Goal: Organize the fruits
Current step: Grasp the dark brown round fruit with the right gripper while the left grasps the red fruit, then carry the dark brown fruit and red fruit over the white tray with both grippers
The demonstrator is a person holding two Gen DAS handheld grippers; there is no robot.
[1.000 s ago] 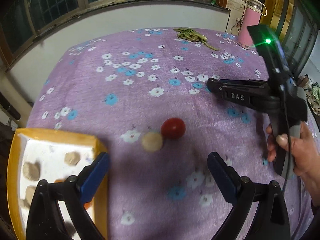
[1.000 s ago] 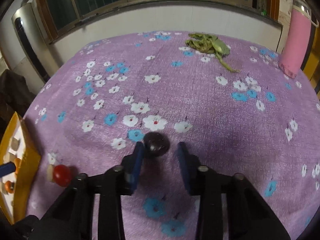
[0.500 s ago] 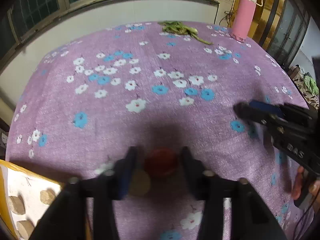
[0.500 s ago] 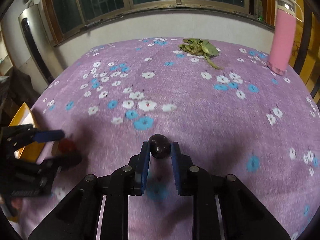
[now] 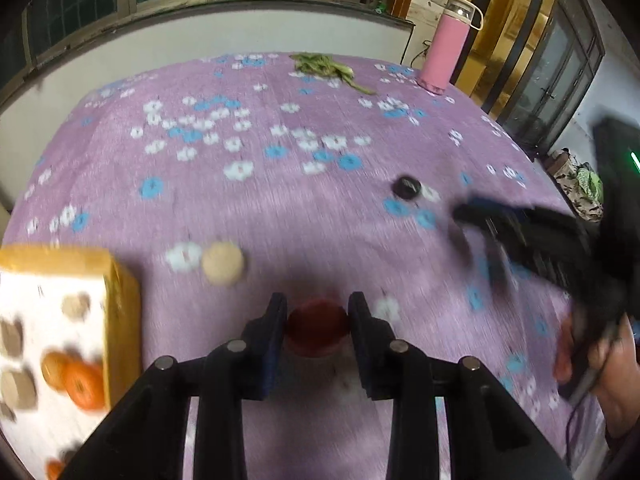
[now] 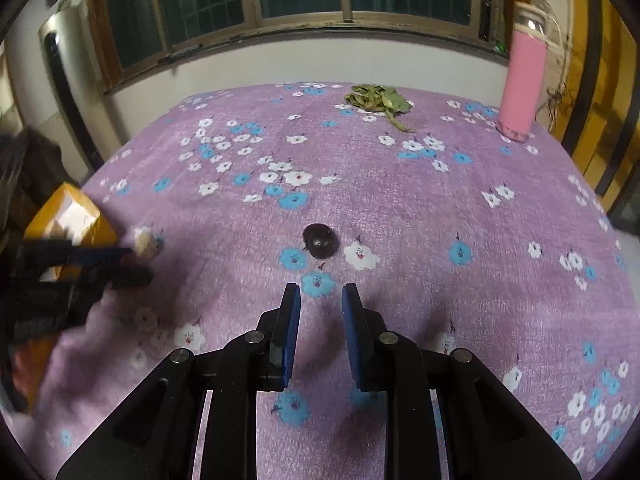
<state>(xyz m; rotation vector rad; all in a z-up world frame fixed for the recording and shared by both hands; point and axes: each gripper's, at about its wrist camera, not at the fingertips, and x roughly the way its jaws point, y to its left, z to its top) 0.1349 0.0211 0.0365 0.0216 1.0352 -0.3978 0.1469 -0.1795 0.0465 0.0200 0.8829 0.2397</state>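
In the left wrist view my left gripper (image 5: 317,318) is shut on a red round fruit (image 5: 316,330), just above the purple flowered cloth. A beige round fruit (image 5: 224,262) lies to its left, near the yellow box (image 5: 120,304) with a white inside that holds oranges (image 5: 80,384) and brown pieces. My right gripper (image 6: 321,292) is shut with nothing between its blue pads. A dark round fruit (image 6: 320,241) lies on the cloth just ahead of it. The right gripper (image 5: 464,220) also shows blurred at the right of the left wrist view, held by a hand.
A pink bottle (image 6: 522,80) stands at the far right corner of the table. A bunch of green leaves (image 6: 376,98) lies near the far edge. The yellow box (image 6: 68,212) sits at the left edge, with the left gripper (image 6: 138,266) blurred beside it.
My left gripper went from wide open to shut on the red fruit. My right gripper, which had the dark fruit between its pads, has drawn back, and the fruit now lies on the cloth.
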